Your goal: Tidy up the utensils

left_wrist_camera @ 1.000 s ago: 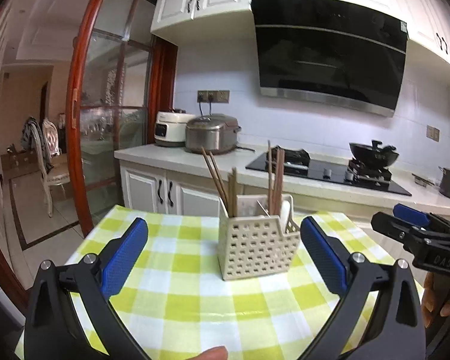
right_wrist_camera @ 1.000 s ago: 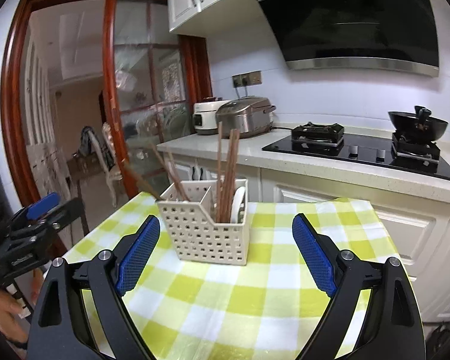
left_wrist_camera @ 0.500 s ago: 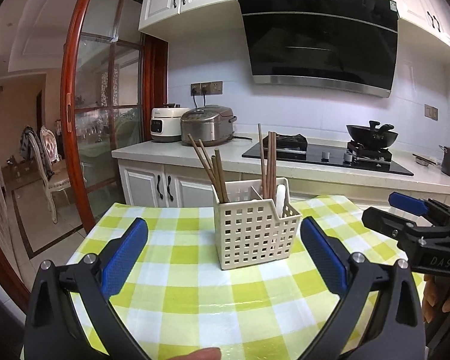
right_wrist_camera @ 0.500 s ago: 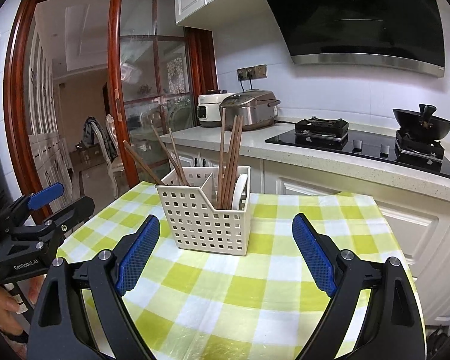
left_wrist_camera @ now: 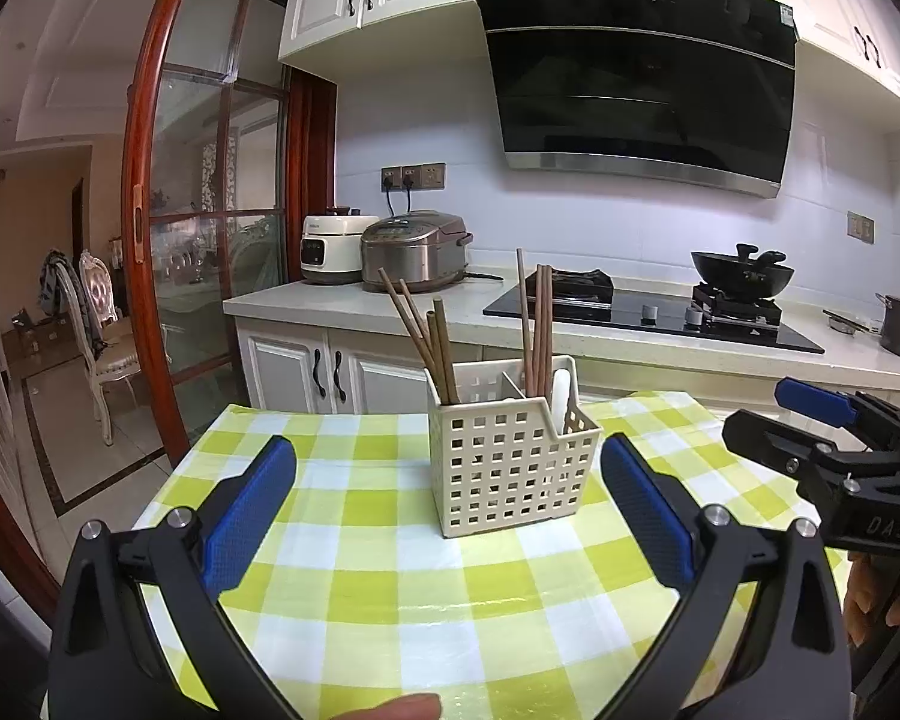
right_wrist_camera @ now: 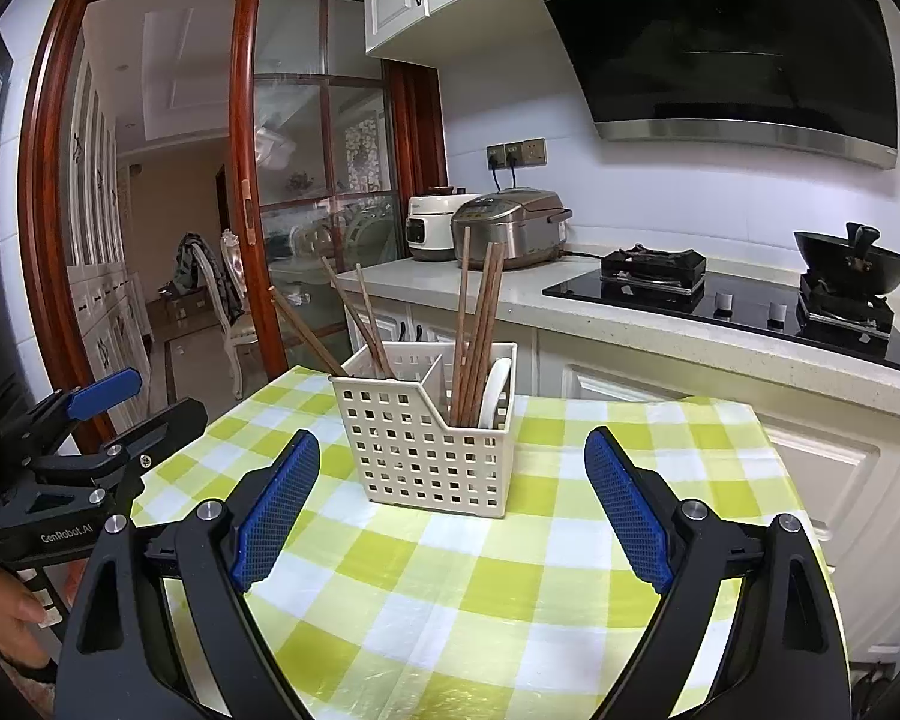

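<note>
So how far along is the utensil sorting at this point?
Looks close to finished. Done: the chopsticks and a white spoon stand in the cream basket on the checked tablecloth, and no loose utensils show on the cloth. In hand: nothing; both the left tongs and right tongs are open and empty, short of the basket. Left: little that these views show.

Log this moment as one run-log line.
left claw: open, empty | right claw: open, empty | caddy: upright on checked cloth | chopsticks, spoon: inside
</note>
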Available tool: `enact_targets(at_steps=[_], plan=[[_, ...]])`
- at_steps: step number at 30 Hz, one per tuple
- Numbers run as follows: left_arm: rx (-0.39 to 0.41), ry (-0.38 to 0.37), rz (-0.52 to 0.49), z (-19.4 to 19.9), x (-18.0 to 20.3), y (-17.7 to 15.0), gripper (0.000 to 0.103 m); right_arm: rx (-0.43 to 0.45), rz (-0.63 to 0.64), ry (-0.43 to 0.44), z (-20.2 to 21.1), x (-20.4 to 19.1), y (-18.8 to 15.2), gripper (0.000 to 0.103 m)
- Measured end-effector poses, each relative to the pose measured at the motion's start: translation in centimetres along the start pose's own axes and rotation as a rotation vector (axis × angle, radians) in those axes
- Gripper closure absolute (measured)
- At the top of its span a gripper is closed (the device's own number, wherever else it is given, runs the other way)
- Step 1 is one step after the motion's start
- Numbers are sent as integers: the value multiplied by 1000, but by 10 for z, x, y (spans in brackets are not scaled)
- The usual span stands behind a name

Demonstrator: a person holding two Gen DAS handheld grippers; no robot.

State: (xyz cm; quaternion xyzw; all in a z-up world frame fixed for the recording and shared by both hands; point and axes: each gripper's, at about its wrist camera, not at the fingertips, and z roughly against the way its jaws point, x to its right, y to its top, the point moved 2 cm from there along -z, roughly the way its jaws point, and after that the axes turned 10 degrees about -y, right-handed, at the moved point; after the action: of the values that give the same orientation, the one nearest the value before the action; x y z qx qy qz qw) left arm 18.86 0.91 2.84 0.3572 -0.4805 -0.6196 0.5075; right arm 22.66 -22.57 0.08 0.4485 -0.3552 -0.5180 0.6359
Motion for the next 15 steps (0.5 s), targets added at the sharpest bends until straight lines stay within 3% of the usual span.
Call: enact_targets(at_steps=[15], plan=[[3, 9, -4, 1, -3, 0, 5, 10, 4, 5, 2, -5, 1, 18]])
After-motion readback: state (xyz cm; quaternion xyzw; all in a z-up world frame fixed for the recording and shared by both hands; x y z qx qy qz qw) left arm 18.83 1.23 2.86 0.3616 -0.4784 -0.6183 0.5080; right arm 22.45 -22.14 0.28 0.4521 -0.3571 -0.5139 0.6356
